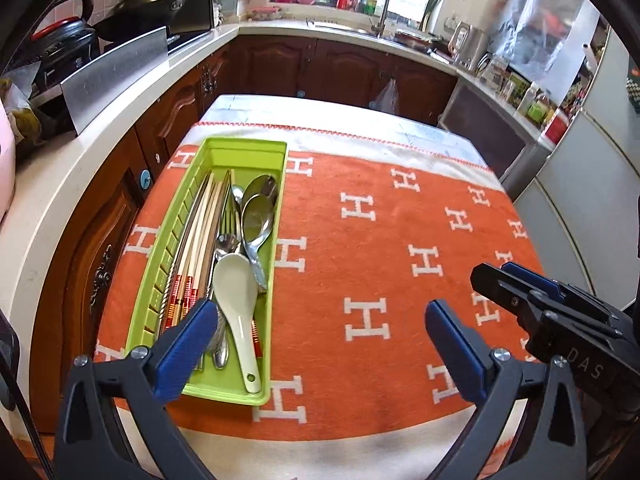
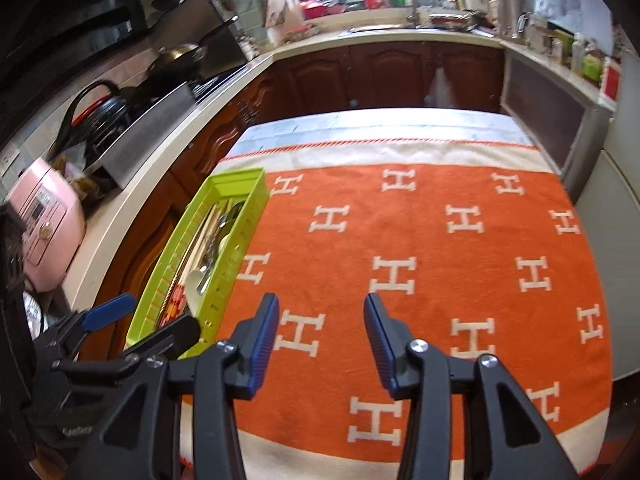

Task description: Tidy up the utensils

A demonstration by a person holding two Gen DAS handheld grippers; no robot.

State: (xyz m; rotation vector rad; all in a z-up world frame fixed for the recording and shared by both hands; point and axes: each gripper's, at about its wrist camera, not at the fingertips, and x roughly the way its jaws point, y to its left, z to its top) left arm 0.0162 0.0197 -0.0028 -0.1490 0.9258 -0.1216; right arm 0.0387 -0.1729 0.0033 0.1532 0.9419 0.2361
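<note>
Green tray [image 1: 244,148] with utensils [image 1: 224,240] sits at tabletop's left edge on orange cloth [image 1: 380,240]. Left gripper [image 1: 320,344] spread, empty; right gripper [image 2: 320,344] spread, empty over bare cloth.

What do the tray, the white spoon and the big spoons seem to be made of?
Tray: glossy lime plastic, moulded slots along its wall.
White spoon: probably glazed ceramic or melamine, smooth and opaque.
Big spoons: polished metal, mirror-like reflections.
</note>
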